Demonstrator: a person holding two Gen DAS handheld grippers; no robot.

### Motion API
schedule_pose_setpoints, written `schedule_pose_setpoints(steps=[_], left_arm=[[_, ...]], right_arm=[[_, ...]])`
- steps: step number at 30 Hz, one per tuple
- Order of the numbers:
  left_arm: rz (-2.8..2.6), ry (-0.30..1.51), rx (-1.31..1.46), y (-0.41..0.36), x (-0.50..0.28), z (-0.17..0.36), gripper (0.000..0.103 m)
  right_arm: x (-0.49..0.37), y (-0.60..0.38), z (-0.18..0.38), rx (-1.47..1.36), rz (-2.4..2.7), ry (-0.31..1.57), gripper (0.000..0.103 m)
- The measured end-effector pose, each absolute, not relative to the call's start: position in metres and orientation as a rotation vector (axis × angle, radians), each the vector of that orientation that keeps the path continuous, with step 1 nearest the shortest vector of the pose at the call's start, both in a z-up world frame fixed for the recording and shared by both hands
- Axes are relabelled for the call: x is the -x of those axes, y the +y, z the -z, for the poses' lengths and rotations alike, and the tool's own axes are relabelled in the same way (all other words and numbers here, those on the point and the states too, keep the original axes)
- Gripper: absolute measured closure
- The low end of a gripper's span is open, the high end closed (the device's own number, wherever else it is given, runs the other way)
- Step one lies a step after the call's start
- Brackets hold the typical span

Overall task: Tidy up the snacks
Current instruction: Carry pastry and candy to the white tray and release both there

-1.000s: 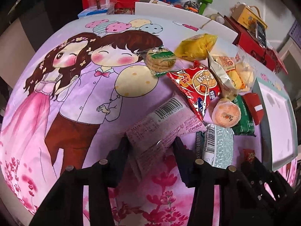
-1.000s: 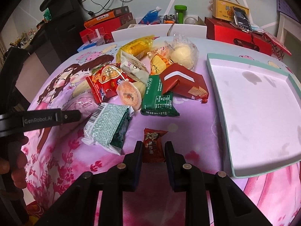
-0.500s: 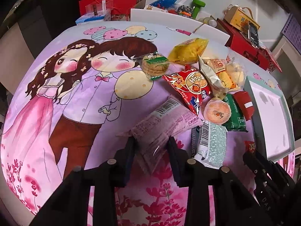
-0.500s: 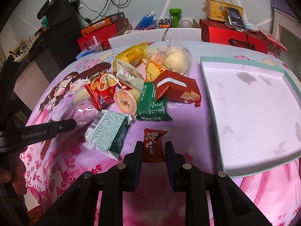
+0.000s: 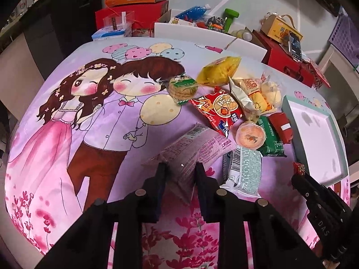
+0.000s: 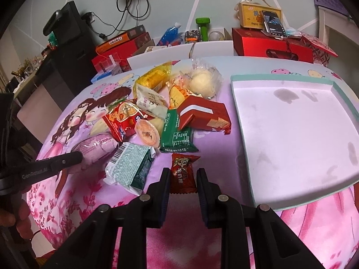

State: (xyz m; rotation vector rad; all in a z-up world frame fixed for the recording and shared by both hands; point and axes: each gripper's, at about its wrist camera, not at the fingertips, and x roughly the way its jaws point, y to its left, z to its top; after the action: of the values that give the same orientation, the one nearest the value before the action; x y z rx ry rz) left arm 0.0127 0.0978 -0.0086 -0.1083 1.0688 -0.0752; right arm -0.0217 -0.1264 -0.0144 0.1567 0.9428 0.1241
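Observation:
Between the closing jaws of my left gripper (image 5: 180, 168) sits a pink snack packet (image 5: 197, 148). The pads press its crumpled near end, which is raised off the cloth. From the right wrist view the same packet (image 6: 96, 148) shows beside the left gripper's finger (image 6: 67, 160). My right gripper (image 6: 183, 171) is shut on a small red candy packet (image 6: 184, 163). An empty mint-rimmed tray (image 6: 291, 134) lies just right of it. A pile of snacks lies between the grippers: a teal-and-white packet (image 6: 130, 165), a green packet (image 6: 177, 134), a red biscuit pack (image 6: 202, 114).
The pile also holds a red bag (image 6: 121, 118), a round orange cake (image 6: 147, 133), a yellow bag (image 6: 154, 76) and a wrapped bun (image 6: 202, 83). Red boxes (image 6: 269, 47) and clutter stand behind the table. A person's hand (image 6: 13, 219) is at the lower left.
The left jaws have closed in on the pink packet, crumpling it and lifting its near end. The right gripper stays shut on the red candy and has drawn slightly back and up.

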Motion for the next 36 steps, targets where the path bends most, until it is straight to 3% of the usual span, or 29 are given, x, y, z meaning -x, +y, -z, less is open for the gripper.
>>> schedule_pose_setpoints(steps=[21, 36], left_arm=[[0.103, 0.953, 0.114, 0.1, 0.005, -0.036, 0.078], [0.379, 0.883, 0.008, -0.021, -0.048, -0.085, 0.078]], right_arm=[[0.028, -0.14, -0.001, -0.187, -0.108, 0.885, 0.078], [-0.014, -0.219, -0.041, -0.259, 0.118, 0.822, 0.078]])
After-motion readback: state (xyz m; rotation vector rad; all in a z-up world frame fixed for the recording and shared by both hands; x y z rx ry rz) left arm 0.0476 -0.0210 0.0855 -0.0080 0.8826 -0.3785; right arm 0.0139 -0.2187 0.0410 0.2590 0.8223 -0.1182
